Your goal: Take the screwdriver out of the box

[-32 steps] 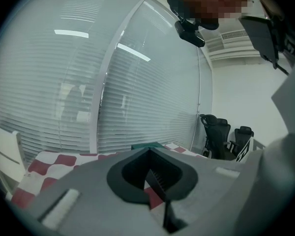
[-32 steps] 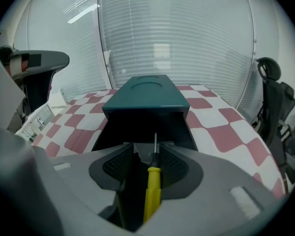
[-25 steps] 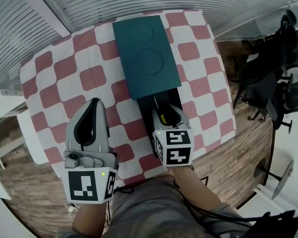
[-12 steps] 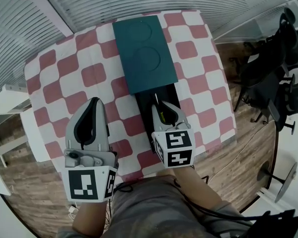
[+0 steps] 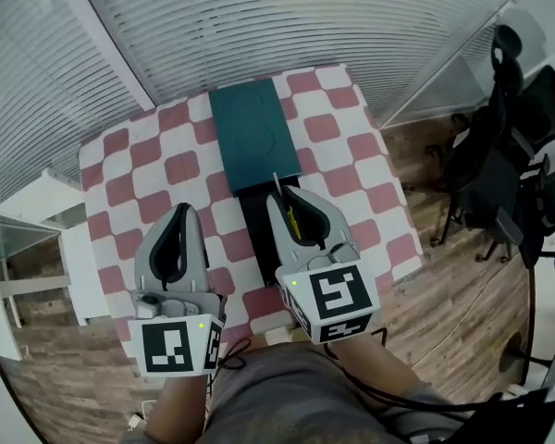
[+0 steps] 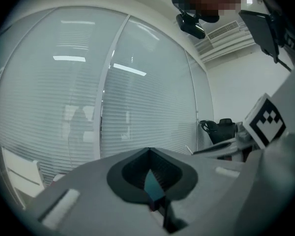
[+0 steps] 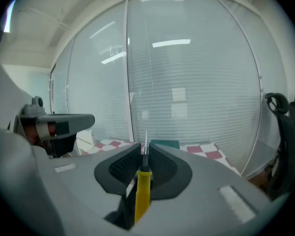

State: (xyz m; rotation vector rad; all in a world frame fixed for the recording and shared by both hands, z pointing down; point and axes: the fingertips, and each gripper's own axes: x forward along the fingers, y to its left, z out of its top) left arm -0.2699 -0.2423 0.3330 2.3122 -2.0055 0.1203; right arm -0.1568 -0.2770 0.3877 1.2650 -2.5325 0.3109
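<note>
Screwdriver (image 5: 292, 215), yellow handle, thin metal shaft, is clamped between the jaws of the right gripper (image 5: 289, 200). Those jaws have just been closing, with the handle between the pads. In the right gripper view the handle (image 7: 142, 195) lies along the slot of the right gripper (image 7: 144, 149), and the shaft pokes out past the tips, pointing forward and slightly up against the window blinds. The screwdriver is out of the box and held in the air above it. In the head view it overlaps the black tray (image 5: 255, 234).

Box (image 5: 252, 129) is dark teal with two round shapes pressed in the top. The black tray sticks out of its near end, toward the person. Box sits about mid-table on a red and white checked cloth (image 5: 338, 155). Box top (image 7: 164, 143) and cloth (image 7: 206, 150) show low behind the jaw tips in the right gripper view.

Left gripper (image 5: 179, 213) is just beside the right one, held up over the cloth and not touching the box. Its jaws are together at the tips (image 6: 148, 151) with nothing gripped. A sliver of teal shows through the gap behind the pads. The marker cube of the right gripper (image 6: 265, 123) is at the right edge of the left gripper view.

Around the table: slatted blinds (image 5: 259, 26) on a curved glass wall, black office chair (image 5: 499, 155) to the right, wood floor (image 5: 444, 313), white shelf (image 5: 37, 202) to the left.
</note>
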